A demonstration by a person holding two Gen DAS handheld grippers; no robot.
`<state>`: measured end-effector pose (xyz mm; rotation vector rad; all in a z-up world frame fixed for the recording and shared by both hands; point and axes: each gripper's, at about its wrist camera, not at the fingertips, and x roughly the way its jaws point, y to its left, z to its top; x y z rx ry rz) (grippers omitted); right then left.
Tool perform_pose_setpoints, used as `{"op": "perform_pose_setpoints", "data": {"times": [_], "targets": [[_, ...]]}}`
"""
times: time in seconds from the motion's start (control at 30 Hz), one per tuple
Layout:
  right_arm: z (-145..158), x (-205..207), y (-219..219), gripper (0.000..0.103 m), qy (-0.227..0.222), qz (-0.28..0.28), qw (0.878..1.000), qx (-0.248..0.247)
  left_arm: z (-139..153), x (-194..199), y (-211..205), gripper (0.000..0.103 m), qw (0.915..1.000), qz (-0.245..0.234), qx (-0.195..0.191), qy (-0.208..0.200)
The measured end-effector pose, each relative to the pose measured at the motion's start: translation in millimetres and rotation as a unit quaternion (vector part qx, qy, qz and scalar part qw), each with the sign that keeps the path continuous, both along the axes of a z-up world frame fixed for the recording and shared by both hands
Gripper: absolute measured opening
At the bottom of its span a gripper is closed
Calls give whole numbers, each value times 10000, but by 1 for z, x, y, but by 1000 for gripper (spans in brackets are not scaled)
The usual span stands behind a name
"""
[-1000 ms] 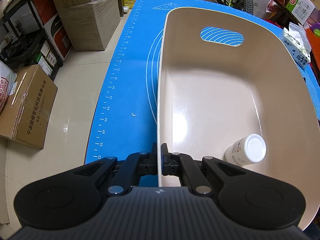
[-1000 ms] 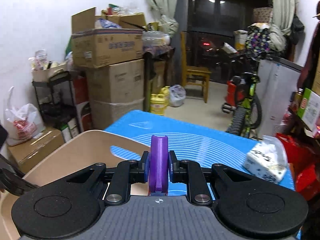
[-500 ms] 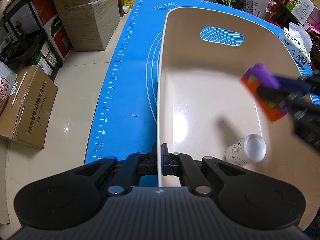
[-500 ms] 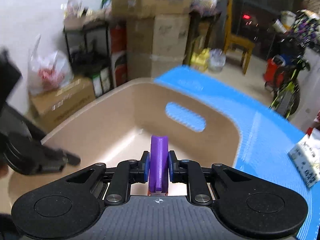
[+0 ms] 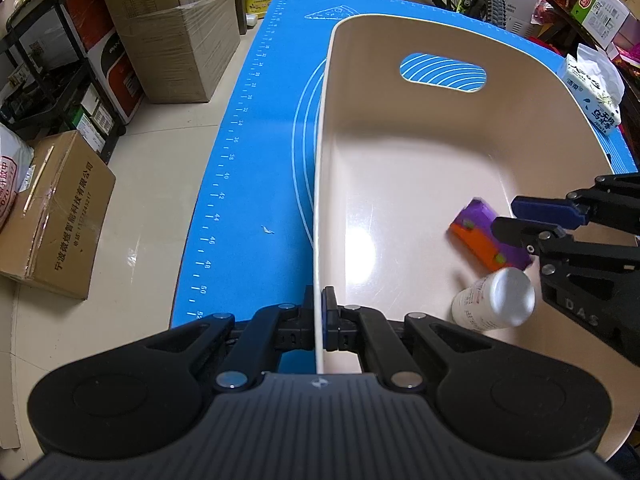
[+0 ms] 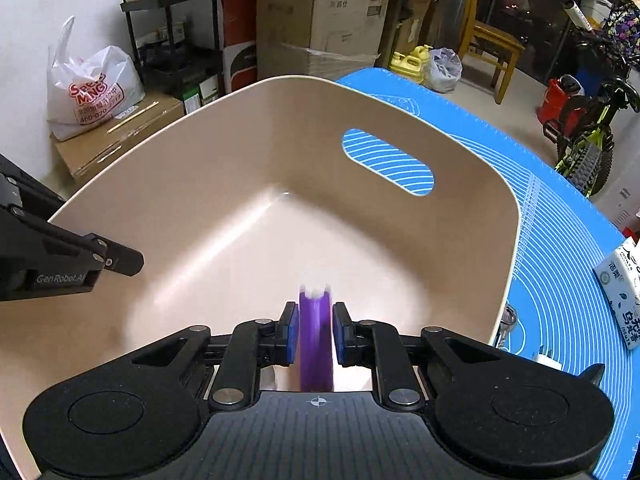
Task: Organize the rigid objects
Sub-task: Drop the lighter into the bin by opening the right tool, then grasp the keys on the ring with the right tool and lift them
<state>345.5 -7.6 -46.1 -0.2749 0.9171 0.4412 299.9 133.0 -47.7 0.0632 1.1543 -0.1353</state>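
A beige plastic bin [image 5: 400, 168] stands on a blue mat [image 5: 256, 160]. My left gripper [image 5: 319, 312] is shut on the bin's near left rim. A white pill bottle [image 5: 494, 300] lies inside the bin. A purple and orange toy car [image 5: 486, 236] sits on the bin floor just ahead of my right gripper [image 5: 516, 220], whose jaws stand slightly apart. In the right wrist view the blurred purple car [image 6: 316, 336] shows between the parted fingers of my right gripper [image 6: 316, 332], with small gaps on both sides. The bin [image 6: 240, 200] fills that view.
A tissue pack [image 5: 594, 96] lies on the mat right of the bin, also in the right wrist view [image 6: 624, 300]. Cardboard boxes [image 5: 176, 36], a black shelf rack [image 5: 52, 72] and a bicycle [image 6: 588, 128] stand on the floor around the table.
My right gripper came down into the bin with the toy car, then its jaws parted and the car dropped to the bin floor. The left gripper kept still on the rim.
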Motion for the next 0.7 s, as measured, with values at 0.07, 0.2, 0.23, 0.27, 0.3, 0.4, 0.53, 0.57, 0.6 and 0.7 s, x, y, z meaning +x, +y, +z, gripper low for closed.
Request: {"op": "perform_pose_setpoints", "data": {"times": [0.07,0.2,0.23,0.27,0.3,0.4,0.53,0.57,0.6,0.7], "targets": [[3,0,-4,47,-25,-5,9999,153,0,0,0,3,10000,8,-9,-1],[22,-7,-20,48,-328,14,9986,423,0,0,1,3,10000,6,-11,-2],[28,-9,-25,48,-445,3,9978,489,0,0,1,3,10000,4,-6,-2],[34,-11,-30,48,-554,-24,9970,542,0,0,1,3,10000,4,-6,-2],[40,-12,-36,48,-660,-66,9961,584,0,0,1,3,10000,5,-9,-2],[57,-15,-58,48,-1018,-206,9923,673,0,0,1,3,10000,4,-8,-3],[76,-13,-93,48,-1327,-485,9876,679,0,0,1,3,10000,2,-2,-4],[77,-11,-102,48,-1374,-564,9870,620,0,0,1,3,10000,-2,1,-5],[78,-9,-111,48,-1418,-652,9863,543,0,0,1,3,10000,-3,-1,-4],[74,-2,-134,48,-1469,-815,9851,367,0,-1,1,3,10000,-4,-9,0]]}}
